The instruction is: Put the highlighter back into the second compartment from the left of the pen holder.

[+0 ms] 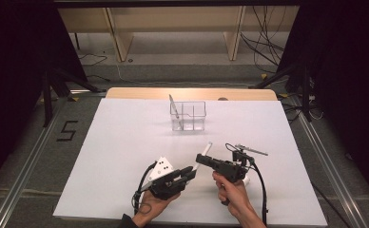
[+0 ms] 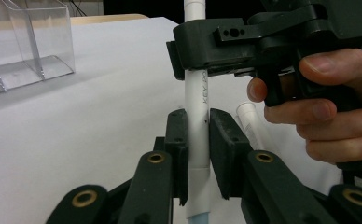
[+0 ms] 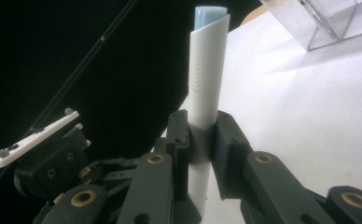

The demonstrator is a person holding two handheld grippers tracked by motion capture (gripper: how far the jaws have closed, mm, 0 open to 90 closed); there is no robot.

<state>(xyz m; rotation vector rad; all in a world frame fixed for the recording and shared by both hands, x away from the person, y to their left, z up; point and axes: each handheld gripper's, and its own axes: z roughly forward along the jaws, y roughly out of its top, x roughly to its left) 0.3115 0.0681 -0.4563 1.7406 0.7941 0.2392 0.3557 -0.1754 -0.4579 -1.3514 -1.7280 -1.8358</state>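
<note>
Both claws are on the same white pen [image 2: 197,107] right now. The left gripper [image 1: 188,174] has its jaws pinched on the lower barrel near the light blue tip end, and the right gripper [image 1: 202,160] has its jaws squeezed tight on the upper part of the same barrel, just past the left one's pads. So the pen's long axis runs straight out from between the left jaws and through the right ones — the two grips sit in line, nearly touching. My guess is a pull along that axis is coming, cap off the body, so the hands need to go apart in a straight line.

Count: one pen held, a second white pen [image 2: 250,122] lying on the table [image 1: 125,142] just beside the right hand [image 1: 232,190], one pen [image 1: 174,111] standing in the clear organizer [image 1: 192,115] well ahead of both claws — and one dark tool [image 1: 252,150] past the right gripper.
</note>
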